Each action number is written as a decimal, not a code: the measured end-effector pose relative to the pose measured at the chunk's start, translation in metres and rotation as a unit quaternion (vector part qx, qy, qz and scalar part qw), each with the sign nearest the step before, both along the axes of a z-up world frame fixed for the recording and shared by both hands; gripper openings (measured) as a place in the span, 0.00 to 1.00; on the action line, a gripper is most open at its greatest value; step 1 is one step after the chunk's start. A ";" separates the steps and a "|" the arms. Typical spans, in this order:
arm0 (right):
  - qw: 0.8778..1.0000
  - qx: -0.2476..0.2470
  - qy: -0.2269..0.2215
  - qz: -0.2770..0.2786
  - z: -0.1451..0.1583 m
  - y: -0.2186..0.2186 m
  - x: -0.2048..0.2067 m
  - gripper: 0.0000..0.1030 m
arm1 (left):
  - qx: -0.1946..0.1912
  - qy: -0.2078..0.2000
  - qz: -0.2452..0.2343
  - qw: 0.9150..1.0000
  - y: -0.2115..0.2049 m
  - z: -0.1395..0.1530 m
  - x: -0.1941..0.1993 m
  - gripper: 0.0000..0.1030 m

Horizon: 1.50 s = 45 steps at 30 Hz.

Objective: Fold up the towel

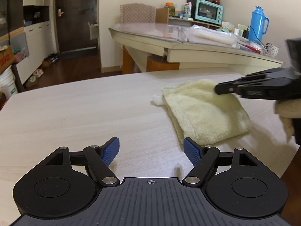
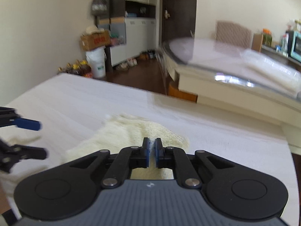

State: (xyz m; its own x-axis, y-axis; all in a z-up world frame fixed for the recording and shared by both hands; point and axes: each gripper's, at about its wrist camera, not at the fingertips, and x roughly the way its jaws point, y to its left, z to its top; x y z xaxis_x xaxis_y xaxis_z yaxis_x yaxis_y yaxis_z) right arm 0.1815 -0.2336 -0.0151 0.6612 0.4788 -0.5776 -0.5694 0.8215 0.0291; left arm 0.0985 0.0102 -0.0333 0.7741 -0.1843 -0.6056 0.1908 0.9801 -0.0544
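A pale yellow towel (image 1: 205, 113) lies folded into a small thick rectangle on the light wood table (image 1: 75, 113), right of centre. My left gripper (image 1: 151, 147) is open and low over the table, with its right pad beside the towel's near corner and nothing between the pads. Coming in from the right, my right gripper (image 1: 216, 90) hovers over the towel's far right part with its fingers together. In the right wrist view, which is blurred, the right gripper (image 2: 152, 145) is shut over the towel (image 2: 131, 131) with no cloth gripped. The left gripper (image 2: 35, 139) shows open at the left edge.
A gloved hand (image 1: 287, 105) holds the right gripper. Beyond the table stands a glass-topped table (image 1: 150, 30) with a teal oven (image 1: 207, 12), a blue thermos (image 1: 258, 23) and clutter. Floor, a door and cabinets lie to the far left.
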 end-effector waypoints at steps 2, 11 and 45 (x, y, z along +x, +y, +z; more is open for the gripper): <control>0.999 0.018 -0.012 0.037 0.010 -0.002 -0.026 0.07 | -0.001 -0.007 0.001 1.000 0.004 0.003 -0.001 0.78; 0.985 -0.003 0.018 0.173 0.003 0.013 -0.126 0.08 | -0.027 -0.017 0.010 0.999 0.024 0.011 -0.009 0.78; 0.993 -0.040 0.031 0.102 -0.026 0.128 -0.102 0.33 | -0.035 -0.023 0.057 0.998 0.075 0.002 -0.056 0.84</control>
State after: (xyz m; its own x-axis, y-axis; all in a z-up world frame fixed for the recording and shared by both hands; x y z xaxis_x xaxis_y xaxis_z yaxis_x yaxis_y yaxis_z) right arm 0.0794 -0.1056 -0.0408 0.5171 0.5495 -0.6563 -0.7234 0.6903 0.0080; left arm 0.0428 0.0853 -0.0309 0.8186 -0.1343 -0.5584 0.0830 0.9897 -0.1164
